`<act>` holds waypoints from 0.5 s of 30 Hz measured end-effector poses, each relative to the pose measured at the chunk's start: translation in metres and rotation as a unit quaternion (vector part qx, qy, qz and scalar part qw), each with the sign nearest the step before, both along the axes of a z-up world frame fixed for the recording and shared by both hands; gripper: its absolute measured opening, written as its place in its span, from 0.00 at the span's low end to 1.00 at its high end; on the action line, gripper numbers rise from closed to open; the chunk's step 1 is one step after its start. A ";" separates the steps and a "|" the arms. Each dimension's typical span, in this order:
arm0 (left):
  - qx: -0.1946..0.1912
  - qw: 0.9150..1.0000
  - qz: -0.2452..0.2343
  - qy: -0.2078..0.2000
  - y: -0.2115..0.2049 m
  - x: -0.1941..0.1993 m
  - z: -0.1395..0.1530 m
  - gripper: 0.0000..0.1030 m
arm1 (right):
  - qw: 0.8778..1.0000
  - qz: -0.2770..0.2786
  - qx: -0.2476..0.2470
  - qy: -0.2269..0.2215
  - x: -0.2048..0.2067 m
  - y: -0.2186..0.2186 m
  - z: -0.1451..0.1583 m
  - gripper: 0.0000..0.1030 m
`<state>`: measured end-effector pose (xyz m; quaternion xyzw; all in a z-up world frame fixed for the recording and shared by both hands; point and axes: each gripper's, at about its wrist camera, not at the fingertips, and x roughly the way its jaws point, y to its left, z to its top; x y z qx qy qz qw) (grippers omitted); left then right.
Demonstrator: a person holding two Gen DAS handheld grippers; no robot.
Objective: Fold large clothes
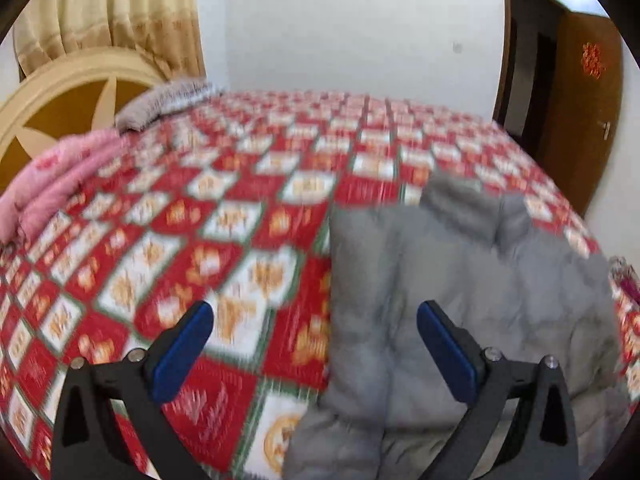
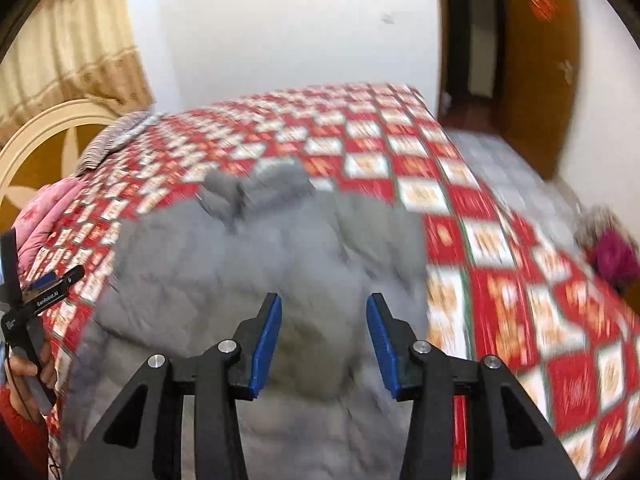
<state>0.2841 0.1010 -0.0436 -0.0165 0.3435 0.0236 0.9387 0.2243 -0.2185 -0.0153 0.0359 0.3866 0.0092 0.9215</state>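
A grey padded jacket [image 1: 460,300] lies bunched on a bed with a red and white checked cover [image 1: 240,200]. In the left wrist view my left gripper [image 1: 314,316] is open and empty, above the jacket's left edge. In the right wrist view the jacket [image 2: 260,248] fills the middle, its collar at the far end. My right gripper [image 2: 324,312] is open and empty, held over the jacket's near part. The left gripper [image 2: 48,280] shows at the left edge of that view, held in a hand.
A pink quilt [image 1: 60,176] and a grey pillow [image 1: 160,104] lie at the headboard [image 1: 52,96] end. A curtain [image 1: 108,12] hangs behind. A brown door [image 1: 580,100] stands open at the right. Magenta clothing [image 2: 612,256] lies past the bed's right edge.
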 end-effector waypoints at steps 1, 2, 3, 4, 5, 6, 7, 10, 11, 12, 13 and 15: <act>-0.002 1.000 -0.002 -0.007 -0.002 0.007 0.007 1.00 | 1.000 0.009 0.004 0.001 0.013 0.005 0.004 0.44; -0.001 1.000 -0.006 -0.012 -0.008 0.017 0.015 1.00 | 1.000 0.014 0.008 0.006 0.025 0.011 0.004 0.44; 0.004 1.000 -0.012 -0.013 -0.015 0.029 0.022 1.00 | 0.999 0.020 0.015 0.020 0.048 0.018 0.002 0.44; 0.008 1.000 -0.013 -0.011 -0.017 0.039 0.025 1.00 | 0.999 0.023 0.020 0.034 0.065 0.022 -0.001 0.44; 0.011 1.000 -0.012 -0.011 -0.021 0.049 0.027 1.00 | 0.998 0.023 0.028 0.046 0.079 0.025 -0.004 0.44; 0.010 1.000 -0.012 -0.011 -0.028 0.063 0.028 1.00 | 0.997 0.018 0.052 0.060 0.103 0.025 -0.009 0.45; 0.004 1.000 -0.014 -0.009 -0.032 0.070 0.026 1.00 | 0.995 0.010 0.075 0.065 0.118 0.023 -0.013 0.48; -0.008 1.000 -0.017 0.014 -0.051 0.096 0.000 1.00 | 0.989 -0.026 0.115 0.085 0.163 0.021 -0.032 0.65; -0.009 1.000 -0.014 0.022 -0.056 0.101 -0.012 1.00 | 0.987 -0.041 0.129 0.092 0.175 0.019 -0.041 0.65; -0.009 1.000 -0.007 0.029 -0.061 0.106 -0.025 1.00 | 0.982 -0.056 0.151 0.103 0.189 0.017 -0.054 0.65; -0.007 0.999 0.001 0.036 -0.065 0.111 -0.041 1.00 | 0.978 -0.066 0.166 0.112 0.198 0.017 -0.063 0.65; 0.012 0.998 0.021 0.056 -0.074 0.119 -0.072 1.00 | 0.971 -0.088 0.180 0.127 0.213 0.018 -0.080 0.65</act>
